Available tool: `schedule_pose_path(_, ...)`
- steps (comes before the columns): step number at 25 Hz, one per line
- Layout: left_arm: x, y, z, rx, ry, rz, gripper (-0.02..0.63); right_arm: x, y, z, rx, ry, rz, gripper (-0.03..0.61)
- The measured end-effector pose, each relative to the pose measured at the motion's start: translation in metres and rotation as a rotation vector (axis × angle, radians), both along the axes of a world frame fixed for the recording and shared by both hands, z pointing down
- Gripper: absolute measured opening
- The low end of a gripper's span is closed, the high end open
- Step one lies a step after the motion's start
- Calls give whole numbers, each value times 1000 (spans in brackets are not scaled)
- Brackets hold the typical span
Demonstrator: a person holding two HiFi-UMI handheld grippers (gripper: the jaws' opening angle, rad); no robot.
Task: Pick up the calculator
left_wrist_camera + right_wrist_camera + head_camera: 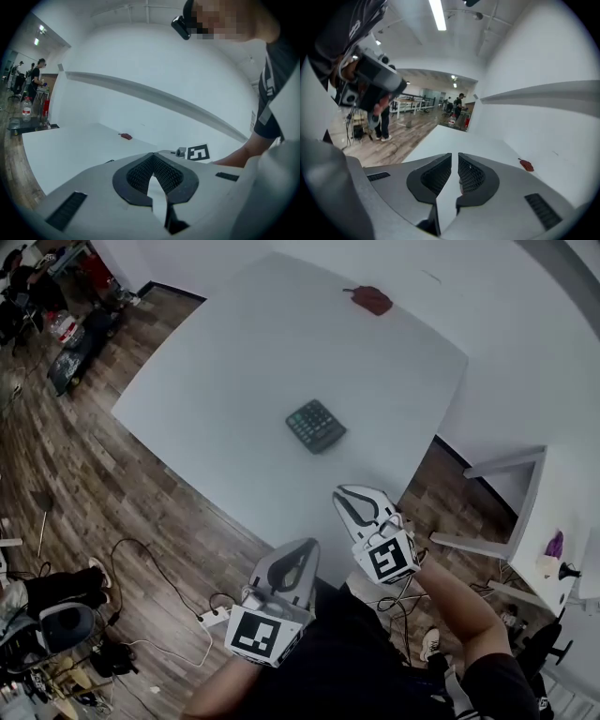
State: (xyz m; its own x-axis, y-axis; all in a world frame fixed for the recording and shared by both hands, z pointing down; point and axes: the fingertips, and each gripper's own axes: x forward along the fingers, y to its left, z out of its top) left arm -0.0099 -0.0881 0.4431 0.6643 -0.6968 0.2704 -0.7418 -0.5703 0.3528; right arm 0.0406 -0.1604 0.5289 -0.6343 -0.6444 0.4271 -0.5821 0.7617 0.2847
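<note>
The dark calculator lies flat near the middle of the white table, its keys facing up. Both grippers hang over the table's near edge, short of the calculator and apart from it. My left gripper is shut, its tips touching with nothing between them. My right gripper is closer to the calculator; its jaws stand slightly apart with a narrow empty gap. Neither gripper view shows the calculator clearly.
A small red object lies at the table's far side. Cables and bags lie on the wooden floor to the left. A second white table stands at the right. People stand in the far background.
</note>
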Motion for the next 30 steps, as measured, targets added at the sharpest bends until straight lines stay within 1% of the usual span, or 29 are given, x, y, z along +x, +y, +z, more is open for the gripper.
schedule_pose_path(4, 2, -19, 18, -56, 13, -19, 6, 5, -37, 55, 80, 214, -93, 56)
schedule_pose_path(6, 1, -26, 28, -82, 13, -27, 6, 8, -50, 79, 107, 303, -136, 72)
schedule_pose_path(8, 0, -34, 37, -97, 16, -35, 6, 10, -61, 99, 141, 380, -172, 84)
schedule_pose_path(12, -2, -47, 45, -78, 44, -48, 6, 14, -79, 129, 259, 534, -243, 110)
schedule_pose_path(16, -5, -50, 58, -119, 33, -59, 6, 14, -89, 159, 370, 669, -323, 125)
schedule_pose_path(18, -5, -51, 60, -134, 43, -66, 6, 14, -93, 173, 405, 716, -355, 130)
schedule_pose_path(21, -8, -51, 64, -141, 47, -75, 6, 13, -99, 190, 445, 760, -382, 132)
schedule_pose_path(30, -12, -52, 75, -171, 40, -88, 6, 5, -119, 214, 510, 824, -396, 130)
